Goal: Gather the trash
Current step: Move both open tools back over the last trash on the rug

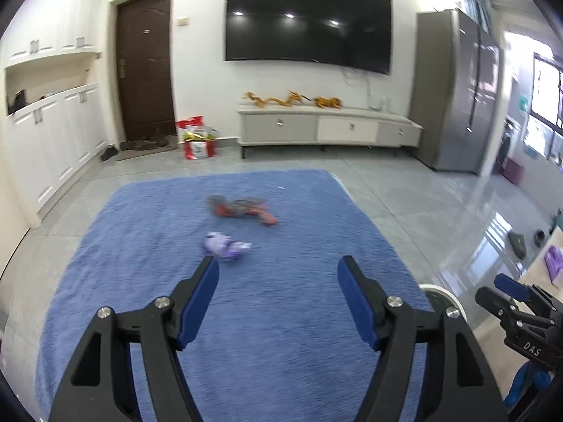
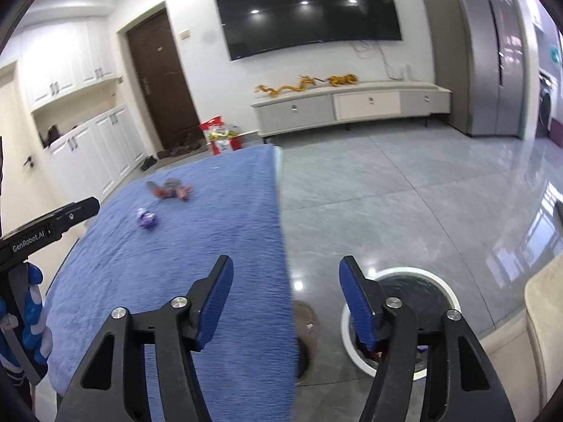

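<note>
A crumpled purple wrapper (image 1: 226,245) lies on the blue cloth-covered table (image 1: 274,316); it also shows in the right wrist view (image 2: 147,219). Beyond it lies a red and grey wrapper (image 1: 242,208), also in the right wrist view (image 2: 169,189). My left gripper (image 1: 278,274) is open and empty, just short of the purple wrapper. My right gripper (image 2: 285,274) is open and empty over the table's right edge, above a round white-rimmed bin (image 2: 401,320) on the floor. The bin holds some scraps.
The table's right edge (image 2: 281,232) drops to a grey tiled floor (image 2: 404,193). A TV cabinet (image 1: 327,128) and a TV stand at the far wall, a fridge (image 1: 457,91) to the right, white cupboards (image 1: 59,133) to the left. A beige seat edge (image 2: 545,316) is at the right.
</note>
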The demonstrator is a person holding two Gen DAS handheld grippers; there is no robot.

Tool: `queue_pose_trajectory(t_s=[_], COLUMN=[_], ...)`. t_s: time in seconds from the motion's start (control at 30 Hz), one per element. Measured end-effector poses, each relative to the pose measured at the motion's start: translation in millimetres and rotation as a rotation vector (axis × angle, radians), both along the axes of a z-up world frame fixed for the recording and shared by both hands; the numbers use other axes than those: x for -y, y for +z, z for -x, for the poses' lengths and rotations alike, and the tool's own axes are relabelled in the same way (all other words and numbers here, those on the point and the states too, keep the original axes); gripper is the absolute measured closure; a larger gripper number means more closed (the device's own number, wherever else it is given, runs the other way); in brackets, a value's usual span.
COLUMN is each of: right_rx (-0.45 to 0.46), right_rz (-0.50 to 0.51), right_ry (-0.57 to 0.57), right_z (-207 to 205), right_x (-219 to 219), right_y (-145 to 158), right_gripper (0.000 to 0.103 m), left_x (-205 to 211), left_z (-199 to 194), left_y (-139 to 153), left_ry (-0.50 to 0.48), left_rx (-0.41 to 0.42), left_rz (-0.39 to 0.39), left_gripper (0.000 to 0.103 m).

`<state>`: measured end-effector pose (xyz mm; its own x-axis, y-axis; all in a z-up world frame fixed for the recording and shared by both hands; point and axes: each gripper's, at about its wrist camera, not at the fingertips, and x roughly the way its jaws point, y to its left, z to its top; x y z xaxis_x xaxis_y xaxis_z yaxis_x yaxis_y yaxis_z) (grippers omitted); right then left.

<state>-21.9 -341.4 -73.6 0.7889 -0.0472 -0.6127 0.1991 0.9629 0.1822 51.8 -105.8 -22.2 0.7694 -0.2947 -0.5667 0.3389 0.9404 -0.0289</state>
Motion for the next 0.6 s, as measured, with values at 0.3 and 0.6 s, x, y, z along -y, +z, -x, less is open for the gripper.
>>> queue_pose_trajectory(t_s=[0.3, 0.6], right_rx=[-0.003, -0.023], right_rz=[0.075, 0.089], right_ry=[0.084, 0.113], right_z=[-16.0, -30.1], right_x=[-54.5, -74.4], right_y=[16.9, 10.8], right_gripper=[0.023, 0.015], left_x=[-53.0, -80.6], left_z=[3.8, -4.0], left_y=[-1.5, -18.8], left_ry=[0.103, 0.187], left_rx=[0.057, 0.022], left_rz=[0.006, -0.034], left_gripper=[0.034, 0.034])
